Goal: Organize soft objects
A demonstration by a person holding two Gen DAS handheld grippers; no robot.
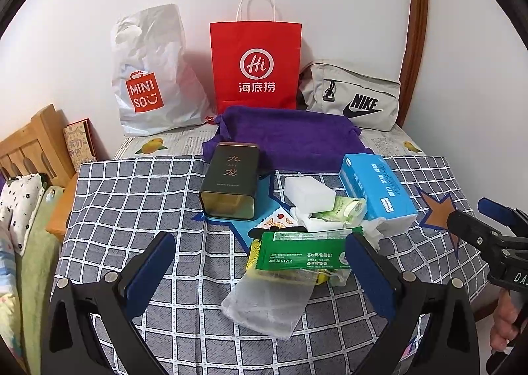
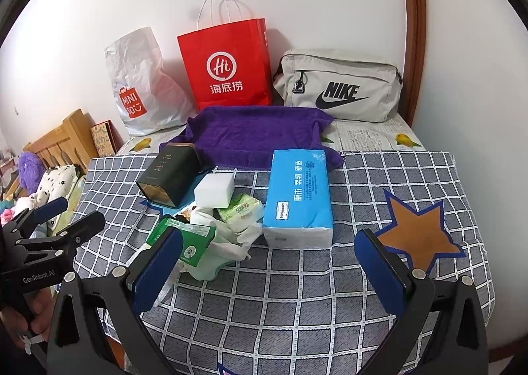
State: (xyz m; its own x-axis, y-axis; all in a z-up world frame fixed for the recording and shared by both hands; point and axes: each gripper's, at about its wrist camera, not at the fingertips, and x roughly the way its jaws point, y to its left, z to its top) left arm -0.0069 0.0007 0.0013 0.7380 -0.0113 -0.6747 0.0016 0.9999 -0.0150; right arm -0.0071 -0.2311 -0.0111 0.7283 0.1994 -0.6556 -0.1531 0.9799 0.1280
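Fuzzy purple towel, glossy plastic tissue pack, metal tin.

Home bedroom, wooden headboard, pillow

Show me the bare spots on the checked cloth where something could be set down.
Free: the checked cloth in front of the blue tissue pack, between the right gripper fingers; the stretch right of that pack around the brown star; and left of the dark tin. Crowded: the middle, where tin, white sponge, green packet and wipes bunch together.
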